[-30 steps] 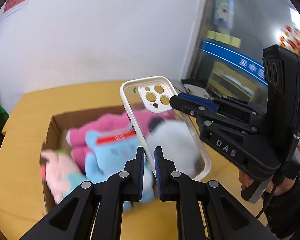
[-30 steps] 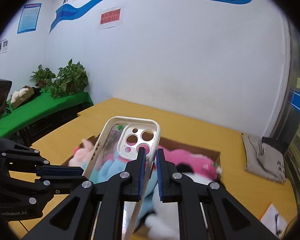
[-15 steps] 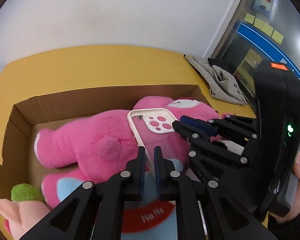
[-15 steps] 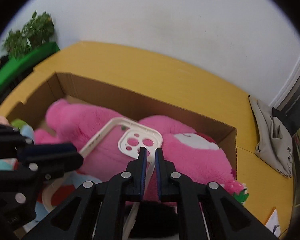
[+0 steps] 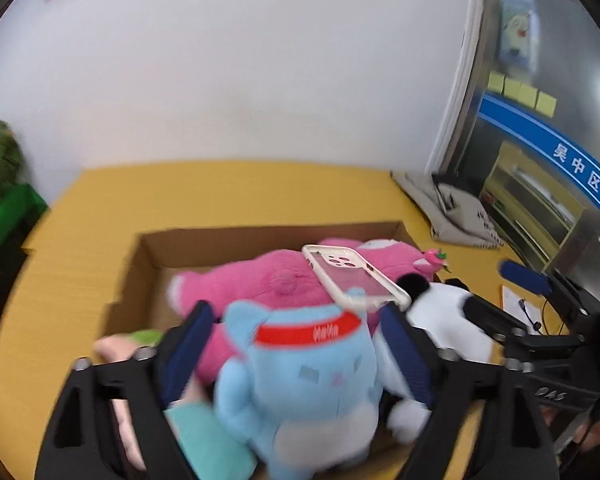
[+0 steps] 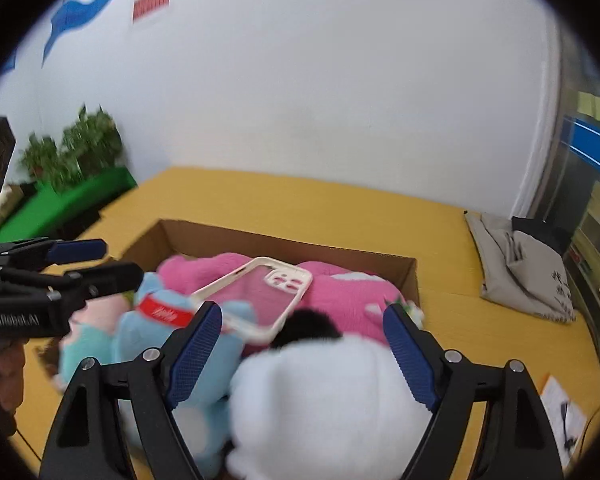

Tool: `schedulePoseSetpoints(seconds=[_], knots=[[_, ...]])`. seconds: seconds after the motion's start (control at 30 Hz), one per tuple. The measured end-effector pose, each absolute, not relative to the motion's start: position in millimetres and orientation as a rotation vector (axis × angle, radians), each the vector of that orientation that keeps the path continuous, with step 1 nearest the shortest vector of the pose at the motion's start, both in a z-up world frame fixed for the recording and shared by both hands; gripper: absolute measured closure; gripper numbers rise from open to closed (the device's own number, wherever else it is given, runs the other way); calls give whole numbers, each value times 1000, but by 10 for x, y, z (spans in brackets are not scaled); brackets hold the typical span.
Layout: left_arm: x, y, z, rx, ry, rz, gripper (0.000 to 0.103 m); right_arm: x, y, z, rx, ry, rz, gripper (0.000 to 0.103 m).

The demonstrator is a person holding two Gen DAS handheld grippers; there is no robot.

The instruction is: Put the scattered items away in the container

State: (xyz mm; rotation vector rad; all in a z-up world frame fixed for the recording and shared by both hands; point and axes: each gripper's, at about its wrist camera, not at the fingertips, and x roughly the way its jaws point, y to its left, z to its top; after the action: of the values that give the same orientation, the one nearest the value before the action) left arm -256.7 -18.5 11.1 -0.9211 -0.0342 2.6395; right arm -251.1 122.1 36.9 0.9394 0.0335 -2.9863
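Note:
A white-rimmed clear phone case [image 5: 354, 278] lies loose on the plush toys in the cardboard box [image 5: 148, 248]; it also shows in the right wrist view [image 6: 256, 294]. Beneath it are a pink plush [image 5: 268, 280], a blue cat plush with a red headband [image 5: 304, 376] and a white and black plush [image 6: 324, 392]. My left gripper [image 5: 296, 340] is open and empty above the blue plush. My right gripper [image 6: 302, 340] is open and empty above the white plush. Both are pulled back from the case.
The box [image 6: 220, 236] sits on a yellow table [image 6: 300, 204]. A grey cloth bag [image 6: 520, 264] lies at the table's right end, papers [image 6: 560, 404] at the front right. A green bench with plants [image 6: 68, 184] stands at the left by the white wall.
Both grippers were shut on the phone case; they lowered it onto the plush toys, opened and let go, then drew back and up. The case now rests in the box.

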Motion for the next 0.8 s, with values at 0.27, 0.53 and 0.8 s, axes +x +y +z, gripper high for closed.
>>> schedulePoseSetpoints(seconds=[0.27, 0.53, 0.8], knots=[[-1239, -338, 38, -692, 1, 2858, 1, -1341, 972, 377, 863, 104, -3066, 20], [-732, -194, -109, -754, 43, 2793, 1, -884, 788, 351, 880, 133, -3083, 20], [-533, -200, -93, -729, 34, 2807, 1, -624, 688, 358, 876, 131, -3091, 20]])
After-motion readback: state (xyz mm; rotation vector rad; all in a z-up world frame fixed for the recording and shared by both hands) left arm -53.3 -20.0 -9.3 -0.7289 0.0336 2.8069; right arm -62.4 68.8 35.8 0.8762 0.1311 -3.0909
